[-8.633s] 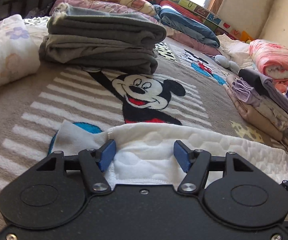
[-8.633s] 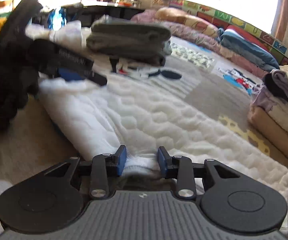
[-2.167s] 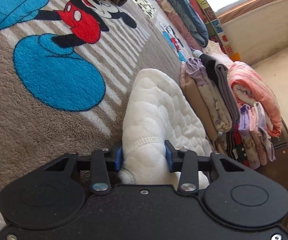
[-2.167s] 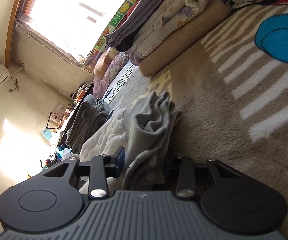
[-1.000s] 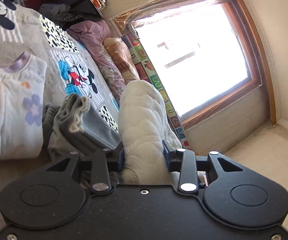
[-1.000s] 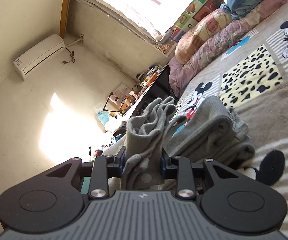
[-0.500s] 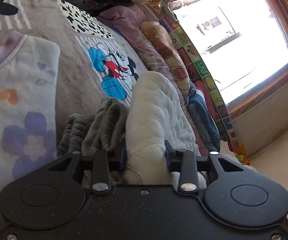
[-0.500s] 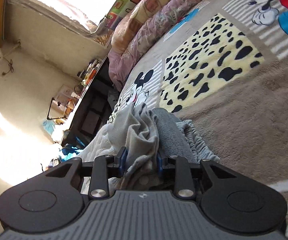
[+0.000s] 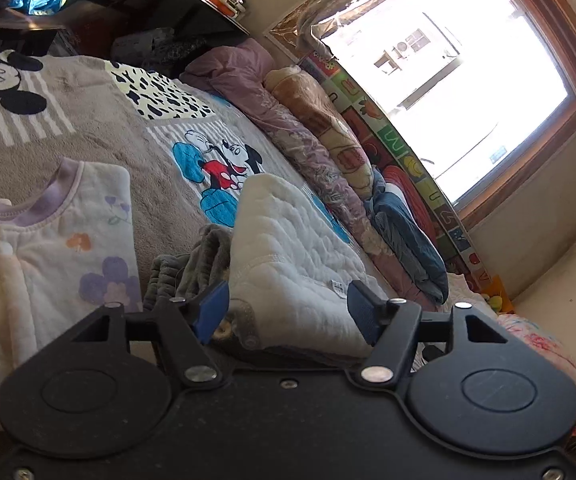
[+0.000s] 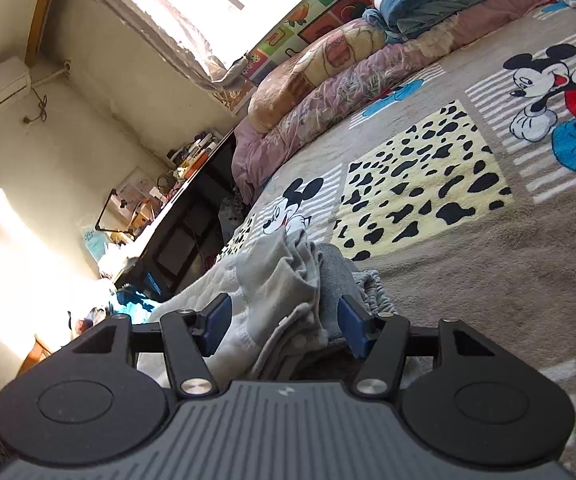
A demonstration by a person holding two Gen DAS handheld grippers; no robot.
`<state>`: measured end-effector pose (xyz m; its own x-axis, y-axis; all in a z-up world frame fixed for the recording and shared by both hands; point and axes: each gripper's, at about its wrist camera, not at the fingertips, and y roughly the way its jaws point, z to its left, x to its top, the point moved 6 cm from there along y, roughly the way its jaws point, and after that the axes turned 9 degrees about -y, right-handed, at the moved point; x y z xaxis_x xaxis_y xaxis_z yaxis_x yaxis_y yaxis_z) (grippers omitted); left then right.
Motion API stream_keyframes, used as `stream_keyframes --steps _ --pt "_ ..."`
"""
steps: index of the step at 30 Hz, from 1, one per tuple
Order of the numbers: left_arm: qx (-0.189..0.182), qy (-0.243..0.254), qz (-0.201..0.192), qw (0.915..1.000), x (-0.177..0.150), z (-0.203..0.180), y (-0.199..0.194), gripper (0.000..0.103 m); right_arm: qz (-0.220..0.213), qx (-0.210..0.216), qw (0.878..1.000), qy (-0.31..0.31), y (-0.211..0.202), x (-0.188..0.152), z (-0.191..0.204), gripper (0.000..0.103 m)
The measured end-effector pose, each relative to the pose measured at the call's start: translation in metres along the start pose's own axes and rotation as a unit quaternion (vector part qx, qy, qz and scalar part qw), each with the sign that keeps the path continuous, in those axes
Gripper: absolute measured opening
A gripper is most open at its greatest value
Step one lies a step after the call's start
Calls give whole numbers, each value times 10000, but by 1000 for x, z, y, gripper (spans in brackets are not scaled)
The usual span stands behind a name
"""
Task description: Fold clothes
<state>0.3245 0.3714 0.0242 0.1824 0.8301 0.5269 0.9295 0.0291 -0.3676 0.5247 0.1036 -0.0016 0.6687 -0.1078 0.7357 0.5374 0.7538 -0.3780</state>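
The folded white quilted garment (image 9: 288, 256) sits on top of the grey folded stack (image 9: 191, 268), out on the cartoon-mouse blanket (image 9: 99, 120) that covers the bed; that looks like the drop-off spot, a pile for finished pieces. The left gripper (image 9: 288, 312) has just been opening, its blue pads now spread either side of the white fold and, as far as the left wrist view shows, no longer pressing it; the cloth is still between them, so this reads as a release. Over on the right wrist view, the right gripper (image 10: 283, 326) has just been opening too; the bunched grey-white end of the garment (image 10: 275, 292) lies between its jaws with a gap at each pad; let go, I'd judge, not pinched. Just beside the stack on the left lies a floral top with a lilac collar (image 9: 39, 248), touching or nearly so; hard to tell. Farther out, rolled quilts and bedding (image 9: 328, 140) line the wall under the bright window (image 9: 468, 80). No baskets or boxes show here; the piles themselves do the sorting.
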Motion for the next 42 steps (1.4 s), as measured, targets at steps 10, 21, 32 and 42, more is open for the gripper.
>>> stream_keyframes --steps 10,21,32,42 --pt "479 1356 128 9895 -47 -36 -75 99 736 -269 9902 -1156 -92 -34 68 103" --pt "1802 2515 -300 9505 -70 -91 -132 103 865 -1142 9686 -2031 -173 -43 138 103" --pt "1996 2731 -377 9403 -90 -110 -167 103 829 -1525 9636 -2033 -226 -55 155 103" --pt "1879 2766 -351 9418 -106 -126 -193 103 843 -1566 9622 -2064 -263 -72 172 103"
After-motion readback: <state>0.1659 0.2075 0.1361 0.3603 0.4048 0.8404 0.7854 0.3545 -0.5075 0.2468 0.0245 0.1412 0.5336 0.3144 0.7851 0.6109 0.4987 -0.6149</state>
